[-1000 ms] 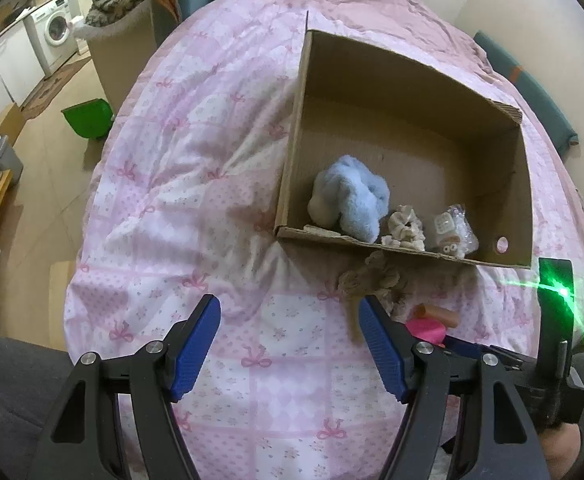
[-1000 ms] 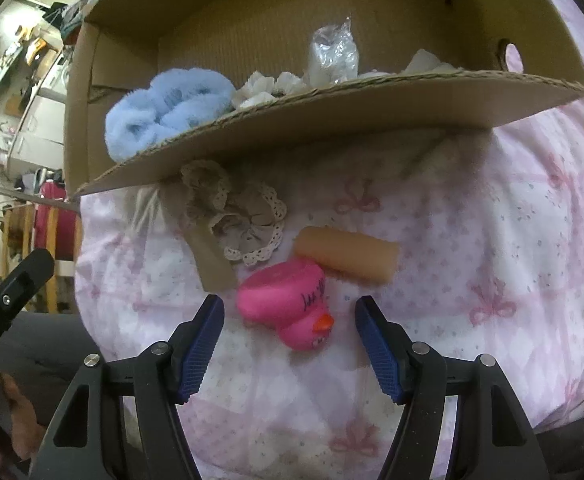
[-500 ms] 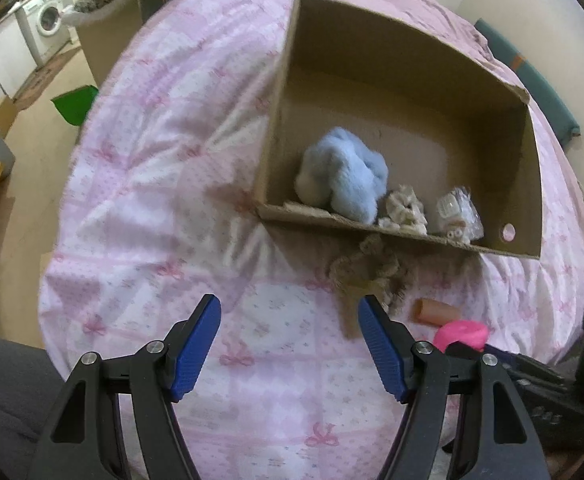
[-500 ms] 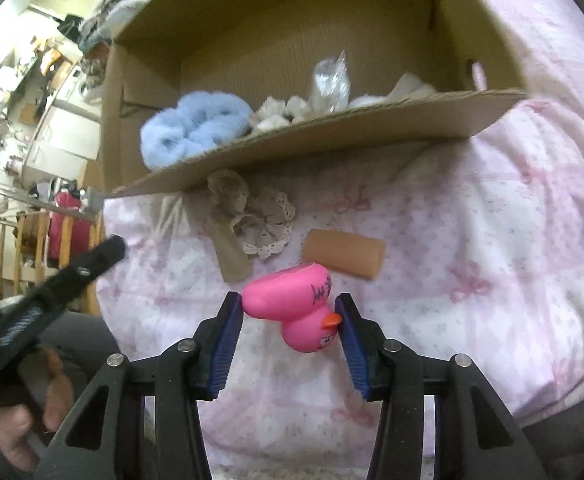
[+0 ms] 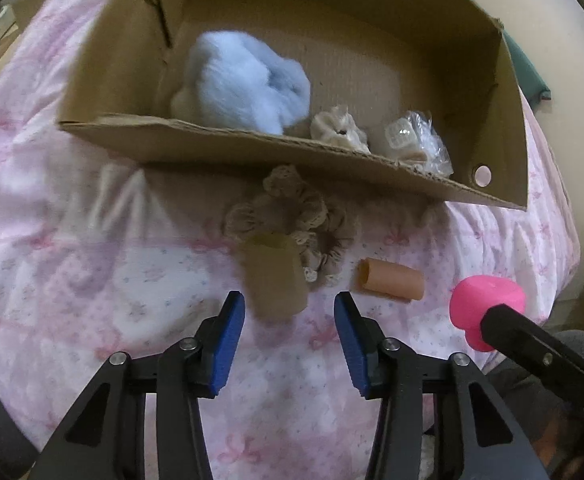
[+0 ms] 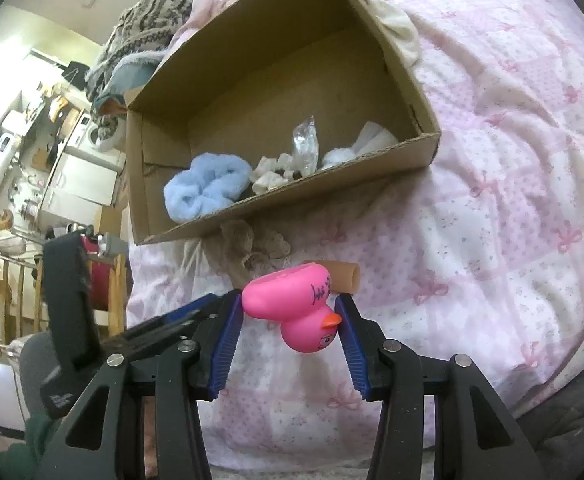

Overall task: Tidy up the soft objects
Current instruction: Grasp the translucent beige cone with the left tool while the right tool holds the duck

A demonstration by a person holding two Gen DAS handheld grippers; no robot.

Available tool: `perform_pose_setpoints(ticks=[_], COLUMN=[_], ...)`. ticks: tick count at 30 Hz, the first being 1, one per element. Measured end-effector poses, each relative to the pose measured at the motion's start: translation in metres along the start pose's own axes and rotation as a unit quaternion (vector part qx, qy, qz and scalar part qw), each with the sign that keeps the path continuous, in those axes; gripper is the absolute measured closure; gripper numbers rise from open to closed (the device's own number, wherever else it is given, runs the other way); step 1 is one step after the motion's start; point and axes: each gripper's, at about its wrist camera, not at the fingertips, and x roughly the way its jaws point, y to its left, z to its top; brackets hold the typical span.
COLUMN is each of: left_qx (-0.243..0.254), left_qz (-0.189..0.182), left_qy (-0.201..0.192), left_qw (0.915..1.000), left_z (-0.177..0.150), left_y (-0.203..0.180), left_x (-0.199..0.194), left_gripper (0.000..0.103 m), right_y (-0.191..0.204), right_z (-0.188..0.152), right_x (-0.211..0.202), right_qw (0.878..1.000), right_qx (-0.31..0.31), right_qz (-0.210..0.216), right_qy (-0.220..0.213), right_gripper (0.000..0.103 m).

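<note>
Above bedspread [image 6: 492,160], pink duck [image 6: 292,300] apparently higher.

The cardboard box's [image 5: 252,148] near wall blocks entry; its top stands open.

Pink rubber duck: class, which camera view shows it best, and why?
The right wrist view: the pink rubber duck sits whole between the right gripper pads, beak and writing visible. The left wrist view shows only its plain pink back at the edge, partly hidden.

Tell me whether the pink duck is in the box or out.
Out. The pink duck is clamped in the right tool, above the quilt, short of the box.
</note>
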Motion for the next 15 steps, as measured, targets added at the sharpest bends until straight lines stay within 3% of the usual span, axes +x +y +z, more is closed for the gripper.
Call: perform_pose_setpoints(ticks=[3, 7, 11, 15], left_qx=[-0.007, -0.015, -0.018, -0.014], left_qz=[0.004, 0.013, 0.005, 0.023], left_qy=[0.003, 0.003, 0.003, -0.006], left_qw=[1.0, 0.9998, 0.9998, 0.9996], left_z=[0.003, 0.003, 0.0, -0.008], left_y=[0.0, 0.004, 0.008, 0.013], left_x=[0.009, 0.012, 0.004, -0.011], left_gripper=[0.071, 0.091, 0.095, 0.095], right_y=[-0.001, -0.003, -0.002, 0.0], right_z=[0.0, 0.0, 0.002, 0.004], right_x=[0.004, 0.003, 0.005, 0.006], right_qw=[1.0, 1.0, 1.0, 1.0], right_qx=[0.005, 0.007, 0.006, 0.006], right_qz=[-0.002, -0.001, 0.0, -0.001], right_qy=[0.003, 0.004, 0.005, 0.004], right_gripper=[0.053, 0.053, 0.053, 0.053])
